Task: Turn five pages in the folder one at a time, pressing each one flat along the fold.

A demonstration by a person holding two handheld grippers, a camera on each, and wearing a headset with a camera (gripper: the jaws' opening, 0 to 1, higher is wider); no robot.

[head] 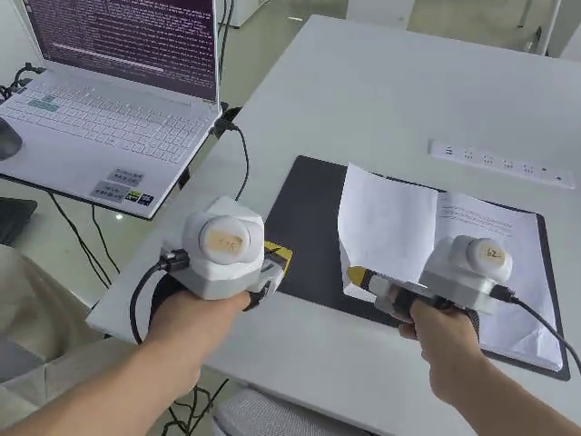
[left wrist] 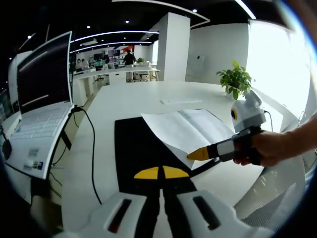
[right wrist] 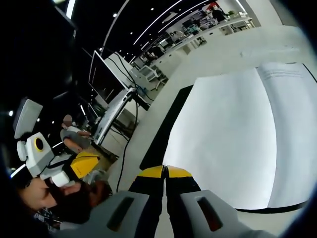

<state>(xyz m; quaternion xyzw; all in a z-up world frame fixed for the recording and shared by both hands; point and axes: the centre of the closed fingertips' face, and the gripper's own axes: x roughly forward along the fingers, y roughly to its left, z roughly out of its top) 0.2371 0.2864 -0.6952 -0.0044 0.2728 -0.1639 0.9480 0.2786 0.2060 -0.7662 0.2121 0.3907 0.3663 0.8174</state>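
A black folder (head: pixel 309 209) lies open on the white table, with printed pages (head: pixel 513 245) flat on its right half. One white page (head: pixel 386 227) stands lifted and curled over the fold. My right gripper (head: pixel 357 272) is shut on that page's lower edge; in the right gripper view the yellow tips (right wrist: pixel 164 172) meet at the sheet (right wrist: pixel 223 134). My left gripper (head: pixel 278 255) hovers over the folder's bare left front corner, shut with nothing in it, its tips (left wrist: pixel 161 172) pressed together. In the left gripper view the right gripper (left wrist: pixel 198 154) pinches the raised page (left wrist: pixel 173 131).
An open laptop (head: pixel 109 109) sits on a lower desk at the left, with a black cable (head: pixel 243 154) running along the table edge. A white power strip (head: pixel 499 163) lies behind the folder. A potted plant (left wrist: pixel 237 82) stands at the far end.
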